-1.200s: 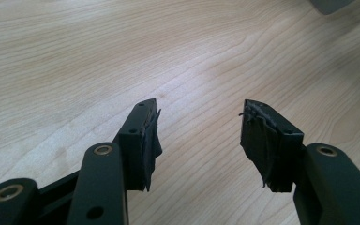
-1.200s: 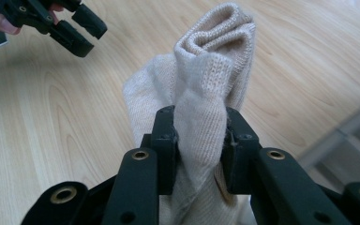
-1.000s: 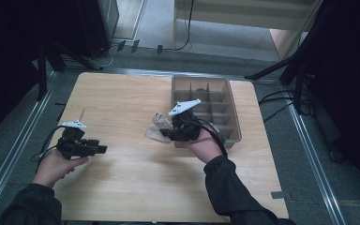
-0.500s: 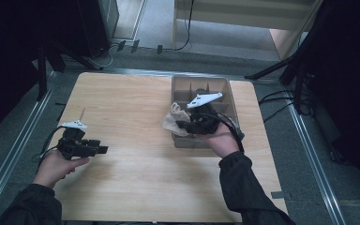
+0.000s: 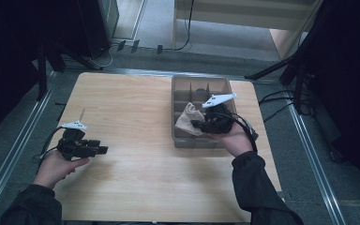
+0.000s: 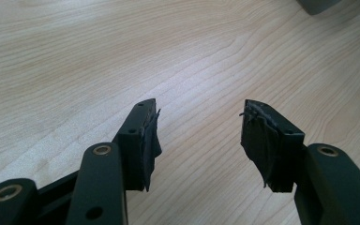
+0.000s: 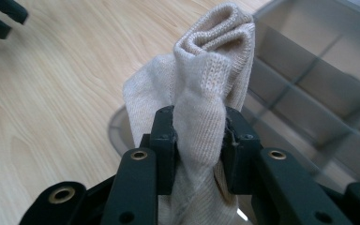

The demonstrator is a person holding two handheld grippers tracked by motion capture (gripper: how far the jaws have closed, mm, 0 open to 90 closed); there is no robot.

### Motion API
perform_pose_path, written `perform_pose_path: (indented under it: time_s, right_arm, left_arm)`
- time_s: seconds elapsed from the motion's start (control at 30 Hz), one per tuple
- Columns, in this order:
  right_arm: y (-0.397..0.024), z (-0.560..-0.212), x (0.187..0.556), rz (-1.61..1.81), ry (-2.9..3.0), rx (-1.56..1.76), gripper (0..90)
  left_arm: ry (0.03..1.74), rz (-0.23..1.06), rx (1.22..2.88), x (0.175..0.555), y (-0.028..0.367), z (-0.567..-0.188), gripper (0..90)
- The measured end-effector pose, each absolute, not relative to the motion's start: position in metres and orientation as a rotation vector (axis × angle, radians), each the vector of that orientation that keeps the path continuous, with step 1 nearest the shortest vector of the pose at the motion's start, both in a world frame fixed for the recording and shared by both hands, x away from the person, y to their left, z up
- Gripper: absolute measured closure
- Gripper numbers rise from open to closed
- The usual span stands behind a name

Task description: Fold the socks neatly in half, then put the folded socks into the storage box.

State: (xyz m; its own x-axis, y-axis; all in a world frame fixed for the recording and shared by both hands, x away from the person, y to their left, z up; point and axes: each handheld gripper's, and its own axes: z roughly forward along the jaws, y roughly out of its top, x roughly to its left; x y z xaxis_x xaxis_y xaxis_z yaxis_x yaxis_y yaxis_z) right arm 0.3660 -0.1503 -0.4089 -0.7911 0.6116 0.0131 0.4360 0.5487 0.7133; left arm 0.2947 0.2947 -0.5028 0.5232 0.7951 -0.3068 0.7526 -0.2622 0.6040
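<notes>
My right gripper (image 5: pixel 198 123) is shut on a beige knitted sock (image 5: pixel 189 120), bunched between its jaws, and holds it over the near left part of the grey divided tray (image 5: pixel 176 101). In the right gripper view the sock (image 7: pixel 201 89) bulges up past the gripper (image 7: pixel 199 129), with the tray's dividers (image 7: pixel 309 101) behind it. My left gripper (image 5: pixel 102 150) rests low over the wooden table (image 5: pixel 131 108) at the front left. Its jaws stand open with nothing between them, as the left gripper view shows (image 6: pixel 199 124).
The tray sits at the table's back right and has several compartments; a small dark item (image 5: pixel 200 87) lies in a far one. Cables (image 5: pixel 274 110) and dark stands (image 5: pixel 300 65) surround the table. A tray corner (image 6: pixel 318 4) shows far off in the left gripper view.
My right hand has carried the sock to the right, from over the table beside the tray to above the tray's near left part. The left hand has stayed put.
</notes>
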Motion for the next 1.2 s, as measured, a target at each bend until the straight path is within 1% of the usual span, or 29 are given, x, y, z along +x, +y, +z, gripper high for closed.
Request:
perform_pose_path:
  time_s: [0.17,0.4,0.87,1.2]
  right_arm:
    - [-0.162,-0.411,0.37,1.052,2.531,0.896,69.3]
    - [-0.163,-0.416,0.373,1.017,2.536,0.88,69.3]
    - [-0.141,-0.448,0.382,0.949,2.605,0.868,69.1]
    - [-0.127,-0.464,0.387,0.902,2.641,0.869,68.7]
  left_arm:
    - [1.256,0.074,2.055,0.295,0.294,-0.504,45.3]
    - [1.253,0.075,2.054,0.295,0.294,-0.504,45.2]
    - [1.262,0.066,2.042,0.296,0.295,-0.505,45.2]
    - [1.261,0.06,2.046,0.295,0.295,-0.504,45.2]
